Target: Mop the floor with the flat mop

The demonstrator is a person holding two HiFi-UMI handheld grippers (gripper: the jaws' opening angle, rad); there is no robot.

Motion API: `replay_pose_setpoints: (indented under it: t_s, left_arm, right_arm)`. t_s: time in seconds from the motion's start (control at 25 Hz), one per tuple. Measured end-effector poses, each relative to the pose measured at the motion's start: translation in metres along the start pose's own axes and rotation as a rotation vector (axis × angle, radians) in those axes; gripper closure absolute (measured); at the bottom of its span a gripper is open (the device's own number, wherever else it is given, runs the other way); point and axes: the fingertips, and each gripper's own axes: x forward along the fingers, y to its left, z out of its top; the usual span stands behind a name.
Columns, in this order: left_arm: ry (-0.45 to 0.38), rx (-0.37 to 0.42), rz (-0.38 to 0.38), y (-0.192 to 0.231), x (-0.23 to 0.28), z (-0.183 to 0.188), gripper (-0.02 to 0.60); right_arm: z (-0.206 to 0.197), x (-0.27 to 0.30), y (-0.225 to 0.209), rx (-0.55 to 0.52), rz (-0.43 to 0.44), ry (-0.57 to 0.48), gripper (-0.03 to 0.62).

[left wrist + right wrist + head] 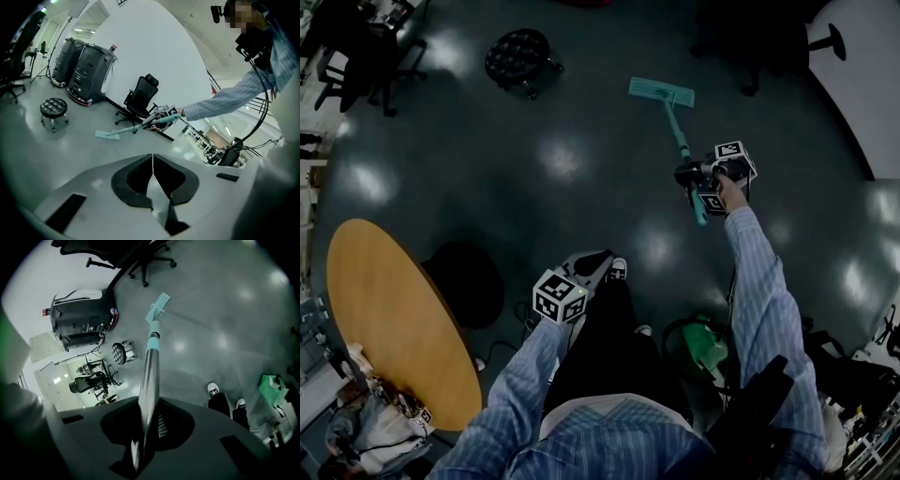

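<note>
Shaft of flat mop (680, 136) is pinched by right gripper (692, 176) fingers, long axis running ahead down to floor (534, 159); left gripper (592, 265) fingers are pressed together, empty.

Gripper (144, 425): jaws clamped on mop (151, 362) handle, lower centre.
Mop head (158, 308): on floor (220, 319), upper centre.
Stool (123, 351): left of handle.

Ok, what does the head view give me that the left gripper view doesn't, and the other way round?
Only the head view shows the round wooden table at the left and the person's white shoe. Only the left gripper view shows two black machines against the white wall, and the left tool with its jaws together on nothing. Both show the mop with its flat head on the floor, the right tool shut on its handle, and the black stool.
</note>
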Motion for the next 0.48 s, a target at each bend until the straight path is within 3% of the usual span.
replay_pose_setpoints:
  t_s: [0.2, 0.48]
  left_arm:
    - [0.002, -0.009, 0.014, 0.002, -0.002, -0.005, 0.572]
    - [0.000, 0.005, -0.001, -0.004, -0.002, -0.006, 0.572]
  right_arm:
    - [0.013, 0.001, 0.013, -0.011, -0.011, -0.020, 0.536]
    - [-0.002, 0.002, -0.001, -0.008, -0.017, -0.022, 0.535]
